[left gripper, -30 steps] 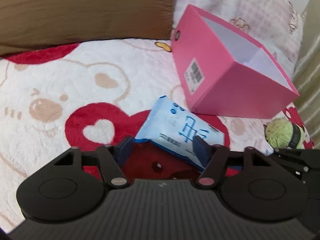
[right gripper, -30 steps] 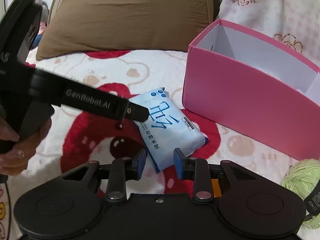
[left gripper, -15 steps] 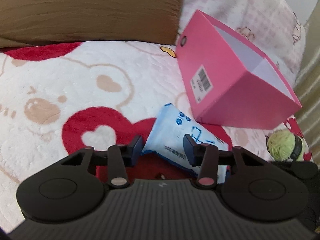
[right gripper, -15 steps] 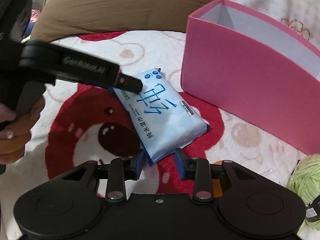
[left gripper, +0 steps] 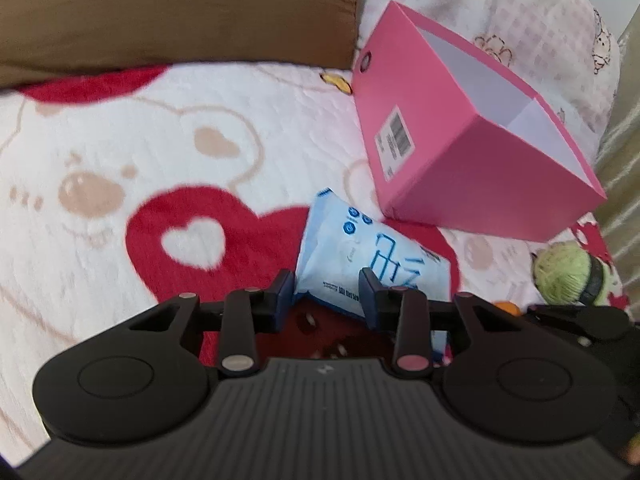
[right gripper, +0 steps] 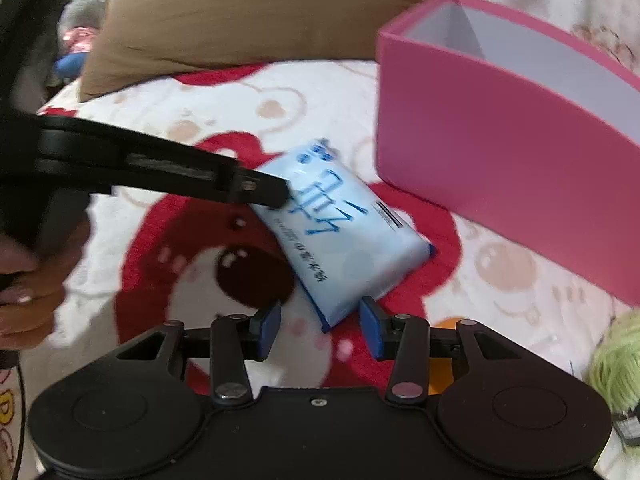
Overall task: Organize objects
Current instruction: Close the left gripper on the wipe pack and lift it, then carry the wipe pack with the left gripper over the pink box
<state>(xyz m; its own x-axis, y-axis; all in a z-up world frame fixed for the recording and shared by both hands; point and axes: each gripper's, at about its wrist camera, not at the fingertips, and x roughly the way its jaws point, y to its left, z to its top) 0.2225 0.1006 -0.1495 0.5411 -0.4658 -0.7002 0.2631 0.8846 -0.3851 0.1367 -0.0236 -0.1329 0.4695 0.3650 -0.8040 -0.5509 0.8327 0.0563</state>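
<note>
The left gripper [left gripper: 326, 294], jaws just closing, is clamping one end of the soft light-blue wipes packet with blue lettering [left gripper: 372, 256]. The right gripper [right gripper: 318, 330], jaws just opening, is standing released with the packet's [right gripper: 344, 236] other corner between its blue pads [right gripper: 370, 326] but apart from them. The packet is lying on the white plush blanket with red hearts [left gripper: 192, 236], near the open pink cardboard box [left gripper: 448, 148]. A green yarn ball [left gripper: 560, 272] is sitting nearby, a brown pillow [right gripper: 248, 12] lying behind.

The pink box [left gripper: 460, 168] walls off the right, while open blanket [left gripper: 120, 168] to the left seems passable.
</note>
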